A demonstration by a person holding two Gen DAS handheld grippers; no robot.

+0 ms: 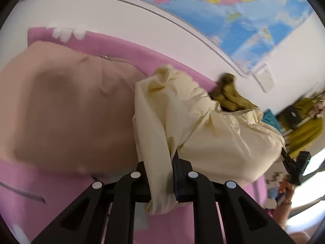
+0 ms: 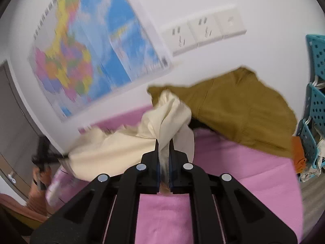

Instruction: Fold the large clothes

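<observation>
Between the fingers of the left gripper (image 1: 160,174) runs a band of the cream garment (image 1: 213,138), apparently a sleeve or an edge of it, with the jaws closed onto the cloth so that only the fabric's thickness keeps them apart and a short end hangs out below them. The right gripper (image 2: 164,152) is likewise clamped down, its jaws almost together on a bunched, twisted fold of the same cream garment (image 2: 113,148), which rises in a peak just beyond the fingertips. From both grips the cloth is stretched and lifted above the pink bed cover (image 2: 233,162), not lying flat, and it shows no neat crease, so the folding of this piece looks to be at an early stage: picked up and being spread or carried, with the actual folds left to do. Beside it in the left view lies a tan garment (image 1: 67,109), spread fairly flat; whether it is finished I cannot tell. Farther back an olive-mustard garment (image 2: 243,111) sits rumpled against the wall, apparently unfolded, below a wall map (image 2: 85,48).
</observation>
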